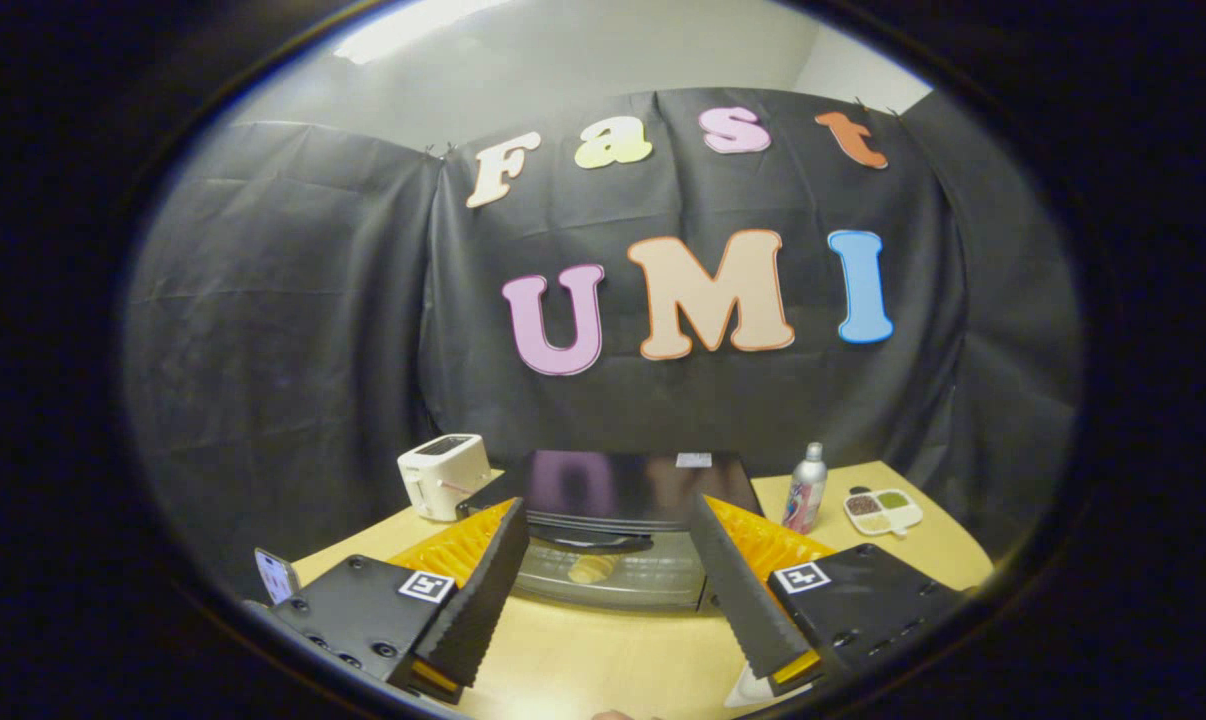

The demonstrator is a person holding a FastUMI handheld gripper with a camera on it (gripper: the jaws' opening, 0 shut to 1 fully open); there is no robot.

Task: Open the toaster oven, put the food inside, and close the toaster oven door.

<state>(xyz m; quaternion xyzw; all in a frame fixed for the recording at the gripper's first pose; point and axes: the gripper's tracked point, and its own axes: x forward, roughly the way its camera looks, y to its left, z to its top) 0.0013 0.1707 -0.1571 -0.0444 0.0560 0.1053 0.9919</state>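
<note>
The tongs (613, 600) are released, their two fingers (478, 600) spread wide with bare bench (603, 660) between them and nothing in their hold. Just ahead of the fingertips, and framed between them, stands the toaster oven (618, 520), set toward the middle of the bench with its back near the far edge; its glass door (613, 578) faces the tongs and is closed, a dark handle (603, 543) running along the top of it. Through the glass a pale piece of food (591, 570) shows, lying inside the oven; what kind of food it is cannot be told. The oven's flat dark top carries a small white label (693, 460) near its rear. Beside the oven toward the bench's far left corner sits a white pop-up toaster (445, 476). On the other side of the oven stands a slim silver bottle (805, 488), upright, and just beyond it, near the far right corner, a small white divided dish (883, 511) holding darker and greenish fillings. At the bench's near left edge a phone (276, 575) stands tilted
</note>
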